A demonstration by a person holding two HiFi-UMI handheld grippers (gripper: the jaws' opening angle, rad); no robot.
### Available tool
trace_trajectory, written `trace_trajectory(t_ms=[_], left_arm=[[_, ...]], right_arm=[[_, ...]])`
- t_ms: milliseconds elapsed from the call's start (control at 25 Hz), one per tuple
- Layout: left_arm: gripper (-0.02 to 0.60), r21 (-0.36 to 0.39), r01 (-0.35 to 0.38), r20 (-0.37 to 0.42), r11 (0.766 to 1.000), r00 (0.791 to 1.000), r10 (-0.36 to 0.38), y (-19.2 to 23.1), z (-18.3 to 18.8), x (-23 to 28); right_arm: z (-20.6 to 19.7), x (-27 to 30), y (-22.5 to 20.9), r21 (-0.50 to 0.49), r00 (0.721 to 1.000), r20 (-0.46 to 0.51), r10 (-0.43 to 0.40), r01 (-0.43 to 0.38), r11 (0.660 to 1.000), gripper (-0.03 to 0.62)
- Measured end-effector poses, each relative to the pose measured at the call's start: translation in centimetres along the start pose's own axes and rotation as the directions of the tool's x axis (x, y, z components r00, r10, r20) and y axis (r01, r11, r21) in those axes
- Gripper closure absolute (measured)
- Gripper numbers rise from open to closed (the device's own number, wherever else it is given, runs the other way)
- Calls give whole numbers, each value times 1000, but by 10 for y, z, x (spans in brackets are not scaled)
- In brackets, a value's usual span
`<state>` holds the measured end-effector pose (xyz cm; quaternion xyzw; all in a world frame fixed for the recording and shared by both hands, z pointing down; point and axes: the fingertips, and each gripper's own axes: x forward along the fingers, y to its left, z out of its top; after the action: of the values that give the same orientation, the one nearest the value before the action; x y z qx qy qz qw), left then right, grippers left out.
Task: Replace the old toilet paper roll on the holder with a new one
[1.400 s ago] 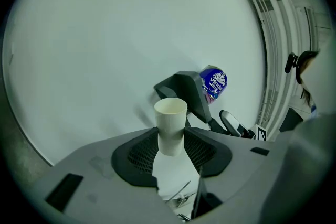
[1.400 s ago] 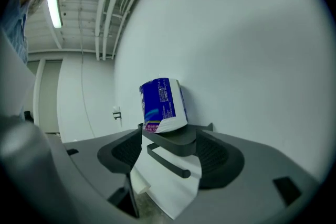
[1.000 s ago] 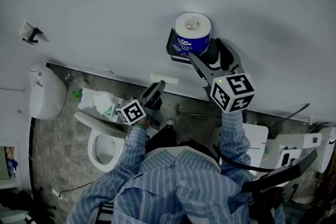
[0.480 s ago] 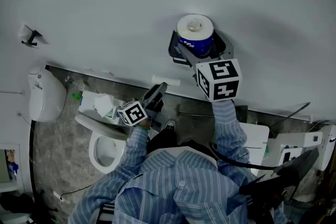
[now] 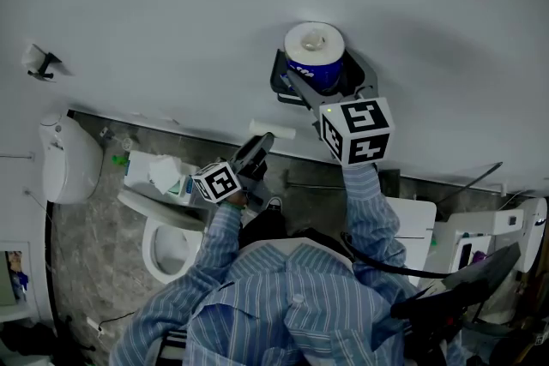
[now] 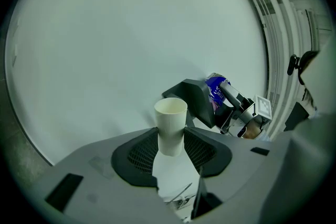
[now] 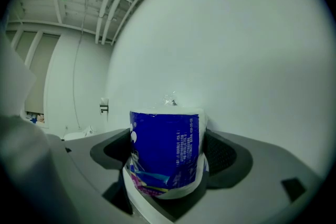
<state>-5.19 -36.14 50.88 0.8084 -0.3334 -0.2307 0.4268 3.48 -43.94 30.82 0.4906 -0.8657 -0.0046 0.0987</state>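
**Reaching for the new roll**

The right hand-held gripper (image 7: 170, 150) has swung in to the holder (image 5: 364, 81); its jaws, just opened wide, flank the blue-wrapped new roll (image 5: 315, 51) standing there. Below the holder, the left hand-held gripper (image 6: 170, 147) clamps the old cardboard tube (image 6: 170, 118). Grasping probably comes next.

The left arm (image 5: 204, 257) is bent at the elbow, with its forearm reaching forward and low in front of the torso. The left gripper (image 5: 262, 140) points level. Its jaws stand partly closed, and both pads press on a cardboard tube (image 6: 170, 126).

The right arm (image 5: 367, 214) reaches higher and further forward. The right gripper (image 5: 322, 77) points slightly below level, with its marker cube (image 5: 356, 130) facing the head camera. Its jaws have just been opening and now stand wide. A wrapped roll (image 7: 167, 155) stands between them, unclamped.
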Motion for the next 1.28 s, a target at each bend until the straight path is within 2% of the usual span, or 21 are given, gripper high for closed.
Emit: trace_trajectory(t_ms=[200,400,560,880,1120,1280], left_arm=[[425,8,8,1,1000,1000,-8,-5,1,0],[425,4,9,-3,1000,1000,-9,-7,1,-1],[425,0,10,-17,1000,1000,-10,-5,0,-2],[425,-5,34,-58,999,998,-35,-6,-4,0],[425,-9,53,-94,999,994,-53,-5,-9,3],[425,-12,65,-113,998,991,-66,-13,-19,5]], right_arm=[[-2,-6,-3,27,1000,8,-21,21,999,175],[5,-16,-13,109,999,46,-25,19,994,175],[14,-30,-24,132,995,83,-57,46,990,175],[6,-74,-48,258,985,111,-131,98,961,175],[-17,-109,-76,385,972,105,-212,157,910,177],[-48,-136,-95,526,962,98,-253,166,834,175]])
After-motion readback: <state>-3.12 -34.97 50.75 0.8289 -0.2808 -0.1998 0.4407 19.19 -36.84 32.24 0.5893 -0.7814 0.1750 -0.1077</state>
